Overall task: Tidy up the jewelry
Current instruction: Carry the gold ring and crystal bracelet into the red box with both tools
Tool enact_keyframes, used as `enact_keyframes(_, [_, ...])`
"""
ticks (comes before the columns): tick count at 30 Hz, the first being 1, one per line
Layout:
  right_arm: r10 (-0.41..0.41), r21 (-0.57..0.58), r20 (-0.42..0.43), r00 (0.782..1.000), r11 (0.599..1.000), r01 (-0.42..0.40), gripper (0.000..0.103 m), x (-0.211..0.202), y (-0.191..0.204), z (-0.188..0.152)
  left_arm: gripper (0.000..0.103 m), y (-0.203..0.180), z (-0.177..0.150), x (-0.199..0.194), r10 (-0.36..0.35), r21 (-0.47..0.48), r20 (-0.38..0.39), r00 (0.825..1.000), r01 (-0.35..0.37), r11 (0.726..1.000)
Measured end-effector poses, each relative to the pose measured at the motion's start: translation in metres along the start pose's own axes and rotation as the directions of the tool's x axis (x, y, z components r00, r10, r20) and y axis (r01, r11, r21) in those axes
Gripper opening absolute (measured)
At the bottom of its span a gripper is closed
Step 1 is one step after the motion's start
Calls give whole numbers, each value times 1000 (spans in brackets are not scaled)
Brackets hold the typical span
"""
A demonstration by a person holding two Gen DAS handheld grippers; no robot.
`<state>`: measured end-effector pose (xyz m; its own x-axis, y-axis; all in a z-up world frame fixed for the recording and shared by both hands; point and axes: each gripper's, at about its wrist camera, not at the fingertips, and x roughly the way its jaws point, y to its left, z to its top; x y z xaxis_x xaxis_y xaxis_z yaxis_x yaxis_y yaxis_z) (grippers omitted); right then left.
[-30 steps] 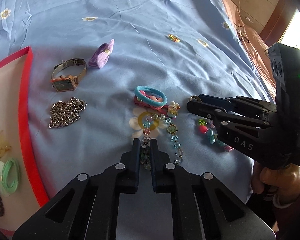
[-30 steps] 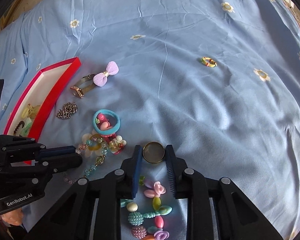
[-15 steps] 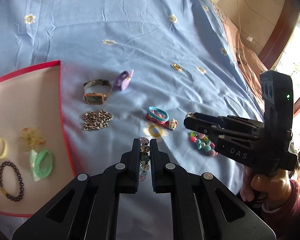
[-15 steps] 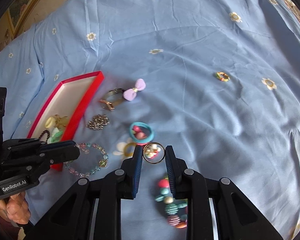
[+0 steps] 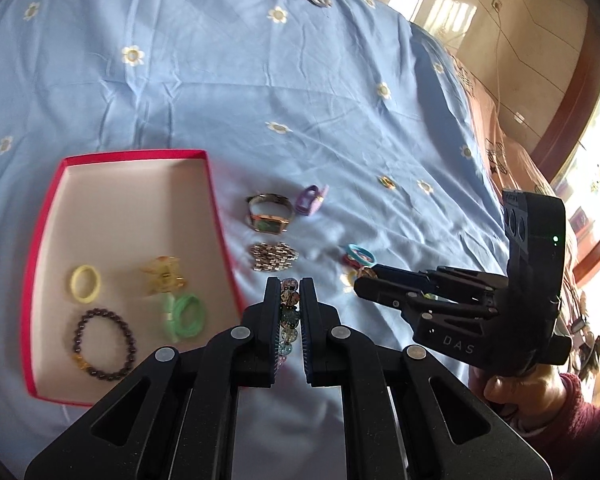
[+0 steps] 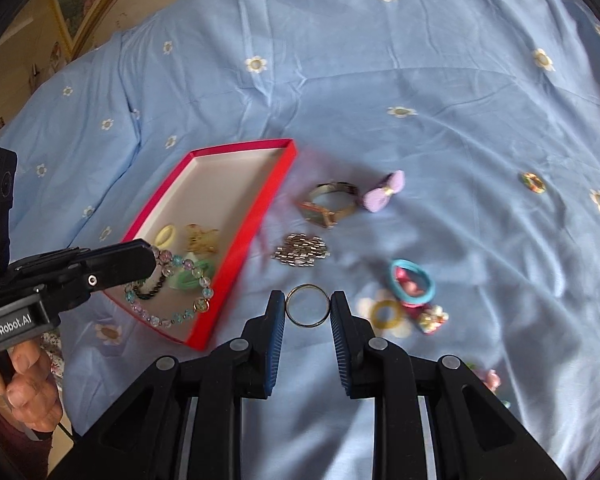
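My left gripper (image 5: 290, 300) is shut on a pastel glass-bead bracelet (image 5: 289, 320) and holds it in the air; in the right wrist view the bracelet (image 6: 180, 292) hangs over the near corner of the red tray (image 6: 260, 208). My right gripper (image 6: 307, 310) is shut on a thin gold ring (image 6: 307, 311), lifted above the blue sheet right of the tray. The tray (image 5: 44, 232) holds a yellow hair tie (image 5: 85, 283), an amber clip (image 5: 162, 276), a green hair tie (image 5: 182, 316) and a dark bead bracelet (image 5: 102, 344).
On the sheet right of the tray lie a gold watch (image 6: 328, 204), a purple bow clip (image 6: 384, 192), a silver chain (image 6: 302, 250), a blue hair tie with pink clips (image 6: 412, 282), a small ring (image 6: 533, 182) and a colourful bead bracelet (image 6: 490, 380).
Both grippers rose and moved left toward the tray, each carrying its piece. The bead bracelet left the sheet and now hangs over the tray's near corner.
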<state>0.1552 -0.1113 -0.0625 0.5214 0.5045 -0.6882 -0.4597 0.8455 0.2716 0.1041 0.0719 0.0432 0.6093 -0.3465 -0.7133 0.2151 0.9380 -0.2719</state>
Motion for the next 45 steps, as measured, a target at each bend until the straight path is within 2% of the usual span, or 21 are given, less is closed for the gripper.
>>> enact_keyframes(10, [95,-67,-34,995,993,-97,23,25,50,11,8,55,-2,-23,80,-82,31,996,-77,994])
enact_keyframes(20, [150,-113,-86,985,981,-159,23,57,87,18,8,96,-3,-22,109,-152,28,994,-103,983])
enact_keyframes(28, [144,-136,-130,981,977,-162,23,82,100,20,8,122,-7,-11,128,-191,10,992,-123,974])
enact_keyframes(35, [120,-158,-166,979,977,-146,23,105,107,19,8,143,-16,2,166,-227,-32,986,-169,959])
enact_keyframes(45, [84,-204,-187,979,971,-122,23,121,116,12,8,161,-29,19,255,-236,-112,960,-275,932])
